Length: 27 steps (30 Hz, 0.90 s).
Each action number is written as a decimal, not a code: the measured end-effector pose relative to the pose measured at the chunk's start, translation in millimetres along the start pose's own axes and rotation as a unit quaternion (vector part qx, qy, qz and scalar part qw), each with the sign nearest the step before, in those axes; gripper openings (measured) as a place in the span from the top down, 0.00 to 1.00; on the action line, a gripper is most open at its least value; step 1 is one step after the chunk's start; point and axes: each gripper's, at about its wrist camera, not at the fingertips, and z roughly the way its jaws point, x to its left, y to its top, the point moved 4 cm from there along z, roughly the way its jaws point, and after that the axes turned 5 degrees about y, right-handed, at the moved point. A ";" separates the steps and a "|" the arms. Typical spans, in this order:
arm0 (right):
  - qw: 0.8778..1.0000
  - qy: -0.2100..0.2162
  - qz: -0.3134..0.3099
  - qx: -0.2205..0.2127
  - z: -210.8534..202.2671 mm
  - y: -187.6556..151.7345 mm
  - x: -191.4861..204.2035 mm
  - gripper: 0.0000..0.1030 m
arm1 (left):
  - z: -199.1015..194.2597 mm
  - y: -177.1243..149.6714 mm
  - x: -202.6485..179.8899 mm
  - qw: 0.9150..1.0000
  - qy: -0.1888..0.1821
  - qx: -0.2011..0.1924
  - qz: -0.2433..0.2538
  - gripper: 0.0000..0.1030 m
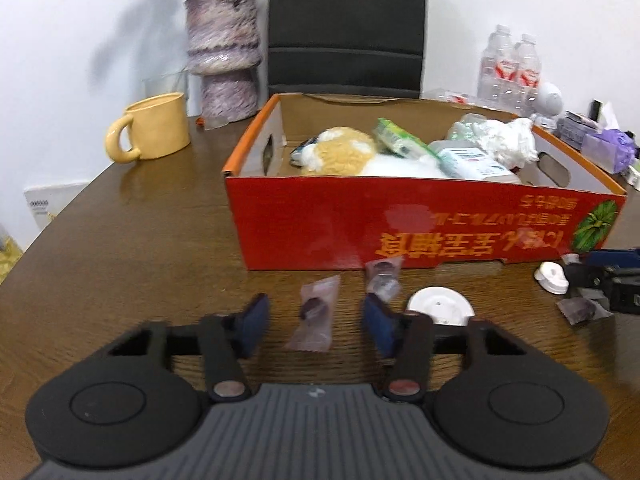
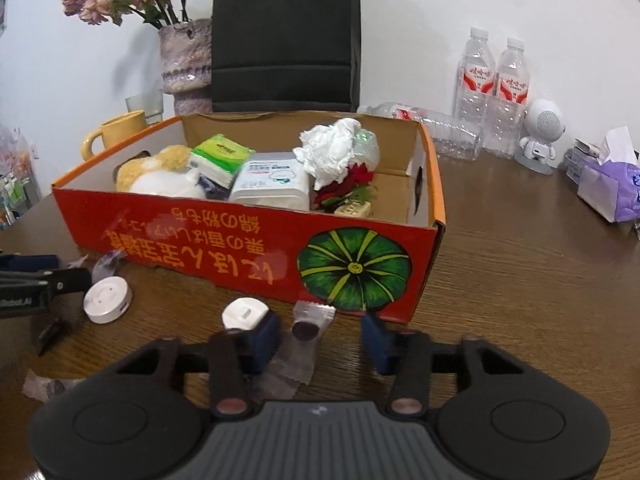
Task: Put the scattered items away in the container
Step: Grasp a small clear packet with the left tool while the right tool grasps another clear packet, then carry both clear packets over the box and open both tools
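In front of the red box (image 1: 400,224), each gripper straddled a wrapped candy: left gripper (image 1: 316,320) and right gripper (image 2: 320,338) jaws parted, pads clear of wrappers (image 1: 314,312) (image 2: 306,330).

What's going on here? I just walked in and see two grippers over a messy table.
A person is tidying loose items into the red cardboard box. The left gripper straddles one clear-wrapped candy on the table; the right gripper straddles another wrapped candy. Neither is pinched yet. A white round disc, a small white piece and more candies lie in front of the box, which already holds a plush toy, tissues and packets.
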 end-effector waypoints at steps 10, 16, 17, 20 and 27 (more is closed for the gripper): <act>0.999 0.016 0.027 -0.011 -10.4 -5.9 -0.4 0.85 | -9.9 -7.4 12.8 0.999 -0.016 -0.011 -0.043 0.82; 0.999 0.023 0.030 -0.035 -22.1 -4.9 2.7 0.85 | -27.6 -8.0 15.6 0.997 -0.027 -0.038 -0.056 0.82; 0.998 0.025 0.032 -0.040 -25.4 -4.8 3.4 0.85 | -31.1 -8.2 15.3 0.997 -0.030 -0.042 -0.060 0.82; 0.997 0.034 0.040 -0.059 -39.4 -2.5 6.0 0.85 | -45.6 -6.7 16.6 0.995 -0.043 -0.054 -0.075 0.82; 0.991 0.058 0.029 -0.119 -74.1 30.0 9.6 0.85 | -82.1 38.7 13.6 0.988 -0.072 -0.122 -0.070 0.82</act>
